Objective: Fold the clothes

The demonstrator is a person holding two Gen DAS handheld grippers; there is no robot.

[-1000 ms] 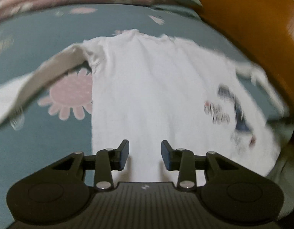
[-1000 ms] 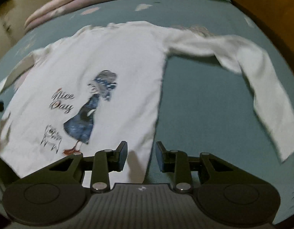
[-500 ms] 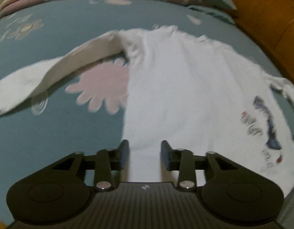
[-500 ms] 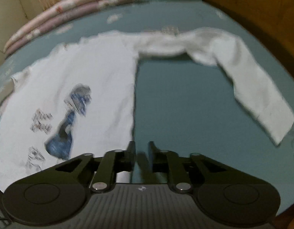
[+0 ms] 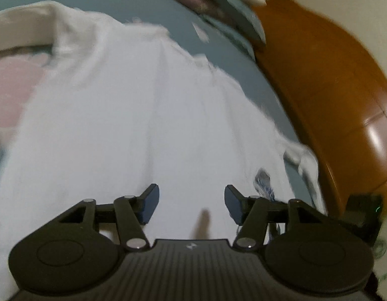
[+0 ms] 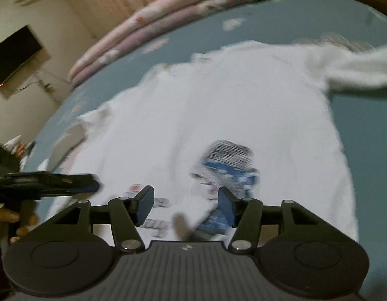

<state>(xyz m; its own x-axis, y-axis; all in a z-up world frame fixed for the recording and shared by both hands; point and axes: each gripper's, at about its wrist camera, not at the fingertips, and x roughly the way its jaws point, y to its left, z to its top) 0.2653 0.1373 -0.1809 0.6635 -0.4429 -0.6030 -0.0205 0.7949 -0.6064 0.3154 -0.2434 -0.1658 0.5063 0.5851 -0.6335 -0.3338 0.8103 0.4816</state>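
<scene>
A white long-sleeved shirt lies flat on the teal bed, front up, with a blue printed figure on its chest. My left gripper hovers open over the shirt's plain lower part, nothing between its fingers. My right gripper is open too, low over the printed figure and the lettering beside it. The left gripper shows as a dark blurred shape at the left of the right wrist view, held by a hand. One sleeve stretches off to the right, the other sleeve off to the left.
The teal bedspread carries a pink flower print. Folded pink quilts lie along the far side. A wooden headboard runs along the right. A wall-mounted screen hangs at the far left.
Both grippers have swung inward over the shirt's body and moved closer to it. Their jaws have opened wider. The right gripper left the shirt's side edge and now sits over the print.
</scene>
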